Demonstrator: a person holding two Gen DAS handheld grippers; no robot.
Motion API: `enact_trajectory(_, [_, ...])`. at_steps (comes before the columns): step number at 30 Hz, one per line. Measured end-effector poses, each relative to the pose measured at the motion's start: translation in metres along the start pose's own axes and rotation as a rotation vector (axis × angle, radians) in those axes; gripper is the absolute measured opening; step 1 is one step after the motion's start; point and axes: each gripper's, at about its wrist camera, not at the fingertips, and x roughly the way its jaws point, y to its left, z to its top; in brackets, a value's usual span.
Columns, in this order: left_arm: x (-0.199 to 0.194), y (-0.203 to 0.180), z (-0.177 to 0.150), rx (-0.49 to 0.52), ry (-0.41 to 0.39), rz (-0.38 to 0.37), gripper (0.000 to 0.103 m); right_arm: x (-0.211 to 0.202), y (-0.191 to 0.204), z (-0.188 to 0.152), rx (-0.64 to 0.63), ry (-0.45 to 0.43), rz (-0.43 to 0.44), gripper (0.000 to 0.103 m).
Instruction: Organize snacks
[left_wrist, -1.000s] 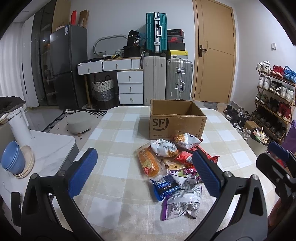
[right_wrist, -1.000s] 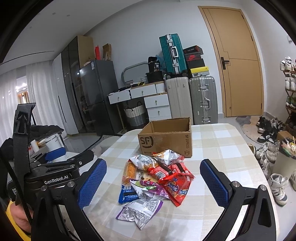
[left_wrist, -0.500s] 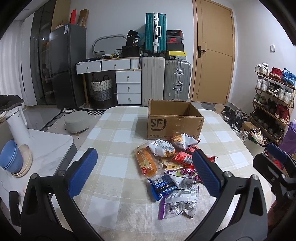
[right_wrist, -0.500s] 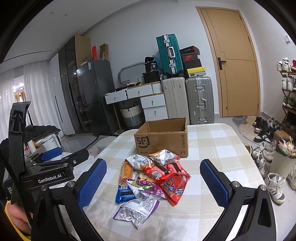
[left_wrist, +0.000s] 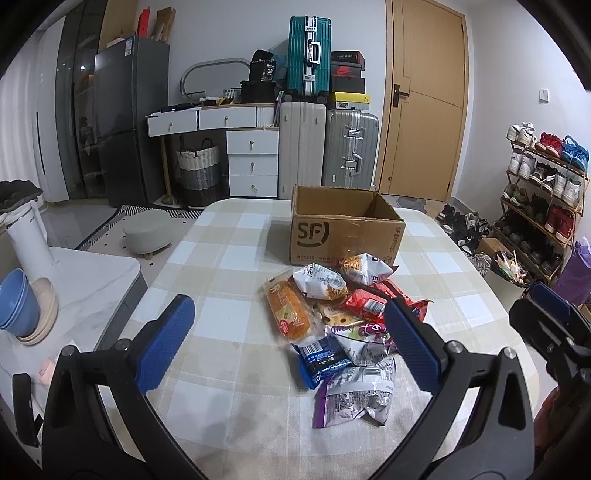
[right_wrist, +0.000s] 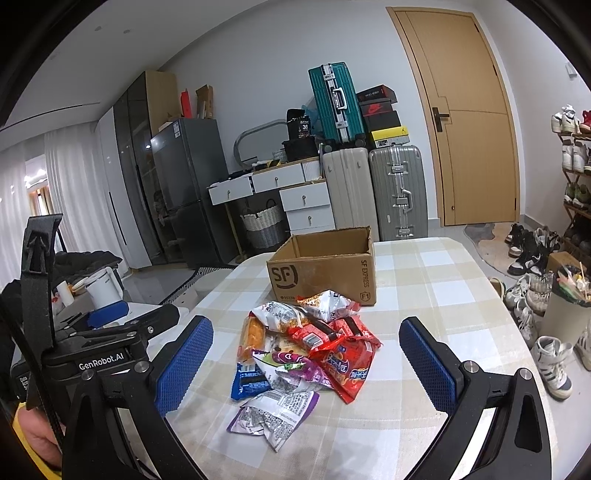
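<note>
Snacks wait, nothing picked yet

Left view: the left gripper (left_wrist: 288, 339) has crept closer over the last second, jaws released and empty. The snacks (left_wrist: 343, 321) lie heaped on the worktop (left_wrist: 221, 266), just ahead and slightly right, before the box (left_wrist: 343, 229).

Right view: the right gripper (right_wrist: 306, 365), jaws released, frames the snacks (right_wrist: 303, 350) dead ahead.

Black plastic left gripper (left_wrist: 288, 338) and right gripper (right_wrist: 306, 360), blue dimpled pads (right_wrist: 184, 363), silver screws, white "GenRobot.AI" lettering, yellow sleeve (right_wrist: 26, 446)
</note>
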Motion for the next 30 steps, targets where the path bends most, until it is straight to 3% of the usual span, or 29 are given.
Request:
enact_trajectory(10, [0.008,0.001,-0.006,-0.003,0.028,-0.019,0.102,0.001,-0.007,-0.002,0.019,0.012,-0.004,0.103])
enact_trajectory(21, [0.078,-0.014,-0.05,0.036,0.249,-0.133,0.102,0.009,-0.026,-0.012,0.061,0.033,-0.008,0.103])
enact_trajectory(30, [0.124,-0.053,-0.086,0.093,0.38,-0.181,0.099,0.036,-0.055,-0.031,0.128,0.118,0.006,0.103])
